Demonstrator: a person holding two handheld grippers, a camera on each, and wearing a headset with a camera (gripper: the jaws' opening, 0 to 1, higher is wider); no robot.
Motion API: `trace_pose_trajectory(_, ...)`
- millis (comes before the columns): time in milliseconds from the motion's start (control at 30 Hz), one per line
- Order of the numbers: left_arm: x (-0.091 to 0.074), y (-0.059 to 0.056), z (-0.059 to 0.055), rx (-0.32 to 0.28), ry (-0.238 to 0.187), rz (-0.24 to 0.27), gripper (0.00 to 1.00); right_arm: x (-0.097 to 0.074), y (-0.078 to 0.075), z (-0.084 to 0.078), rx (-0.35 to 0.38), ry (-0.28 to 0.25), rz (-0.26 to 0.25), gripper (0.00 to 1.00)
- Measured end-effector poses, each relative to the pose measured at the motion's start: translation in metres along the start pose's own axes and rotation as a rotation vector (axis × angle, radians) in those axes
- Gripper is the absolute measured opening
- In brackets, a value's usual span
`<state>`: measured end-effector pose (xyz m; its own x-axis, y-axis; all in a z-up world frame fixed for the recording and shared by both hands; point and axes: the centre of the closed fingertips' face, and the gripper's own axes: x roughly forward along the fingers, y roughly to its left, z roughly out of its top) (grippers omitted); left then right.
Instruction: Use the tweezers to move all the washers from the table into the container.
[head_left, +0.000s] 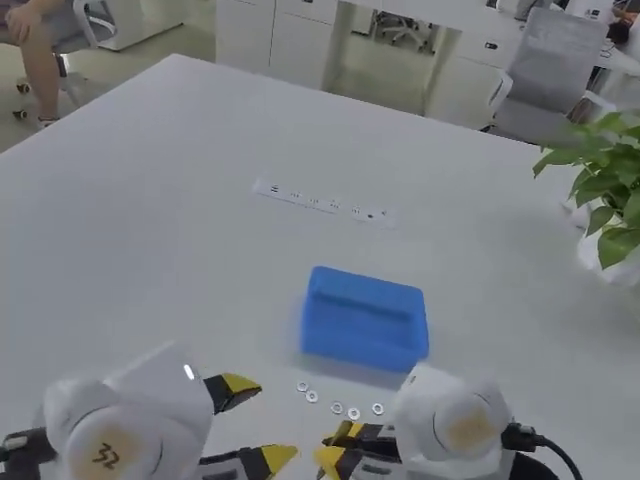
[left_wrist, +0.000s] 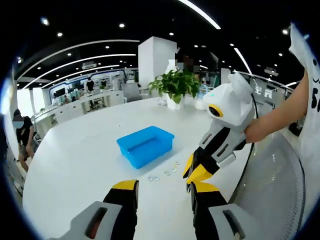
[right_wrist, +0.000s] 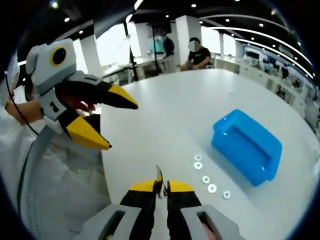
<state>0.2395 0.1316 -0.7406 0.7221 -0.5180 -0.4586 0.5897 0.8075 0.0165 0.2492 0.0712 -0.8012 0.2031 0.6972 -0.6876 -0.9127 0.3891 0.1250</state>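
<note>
Washers (head_left: 337, 408) in a loose row on the surface (head_left: 150, 230), just in front of the blue container (head_left: 362, 345); the pick-up step looks not yet begun.
The right claw (right_wrist: 160, 189) is pinched almost closed on a thin metal strip, probably the tweezers (right_wrist: 158, 175), and hangs near the washers. The left claw (head_left: 268, 422) is spread wide and holds nothing. Next, I judge, the tweezer tip must come down on the nearest washer. That calls for fine aim, since the washers lie flat.
</note>
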Motion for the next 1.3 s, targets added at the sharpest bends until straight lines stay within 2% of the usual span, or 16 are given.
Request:
trace_pose_trajectory(67, -0.005, 0.014, 0.001, -0.043, -0.035, 0.086, 0.58, 0.0, -0.005, 0.006, 0.022, -0.014, 0.001, 0.04)
trace_pose_trajectory(133, -0.005, 0.017, -0.002, -0.07, -0.011, 0.092, 0.72, 0.001, -0.011, 0.012, 0.04, -0.029, -0.007, 0.04)
trace_pose_trajectory(167, -0.005, 0.018, -0.002, -0.054, -0.004, 0.101, 0.73, 0.001, -0.013, 0.014, 0.043, -0.032, -0.011, 0.04)
trace_pose_trajectory(233, -0.005, 0.018, -0.006, 0.021, 0.024, 0.115, 0.71, 0.003, -0.02, 0.021, 0.046, -0.042, -0.024, 0.04)
trace_pose_trajectory(300, -0.002, 0.013, -0.013, 0.013, 0.05, 0.102, 0.71, 0.004, -0.025, 0.026, 0.044, -0.053, -0.036, 0.04)
trace_pose_trajectory(333, 0.0, 0.008, -0.015, 0.007, 0.063, 0.072, 0.72, 0.005, -0.029, 0.031, 0.045, -0.062, -0.044, 0.04)
trace_pose_trajectory(433, 0.001, 0.004, -0.014, 0.017, 0.057, 0.052, 0.72, 0.008, -0.038, 0.043, 0.042, -0.087, -0.061, 0.04)
trace_pose_trajectory(467, 0.002, 0.002, -0.018, 0.009, 0.071, 0.035, 0.73, 0.011, -0.041, 0.047, 0.043, -0.09, -0.067, 0.04)
trace_pose_trajectory(567, 0.002, 0.003, -0.021, 0.015, 0.086, 0.038, 0.73, 0.018, -0.049, 0.054, 0.031, -0.101, -0.09, 0.04)
trace_pose_trajectory(667, 0.003, 0.003, -0.024, 0.013, 0.099, 0.035, 0.73, 0.025, -0.056, 0.06, 0.054, -0.121, -0.088, 0.04)
trace_pose_trajectory(733, 0.003, 0.005, -0.028, 0.014, 0.114, 0.041, 0.74, 0.028, -0.059, 0.061, 0.066, -0.126, -0.092, 0.05)
trace_pose_trajectory(867, 0.003, 0.006, -0.03, 0.006, 0.116, 0.041, 0.73, 0.035, -0.065, 0.059, 0.062, -0.12, -0.103, 0.05)
trace_pose_trajectory(933, 0.004, 0.006, -0.035, 0.015, 0.141, 0.046, 0.75, 0.037, -0.065, 0.057, 0.072, -0.114, -0.095, 0.05)
trace_pose_trajectory(1033, 0.004, 0.005, -0.036, 0.011, 0.14, 0.039, 0.74, 0.04, -0.067, 0.053, 0.081, -0.109, -0.088, 0.05)
trace_pose_trajectory(1300, 0.003, 0.013, -0.04, -0.009, 0.148, 0.066, 0.74, 0.047, -0.066, 0.05, 0.095, -0.112, -0.077, 0.05)
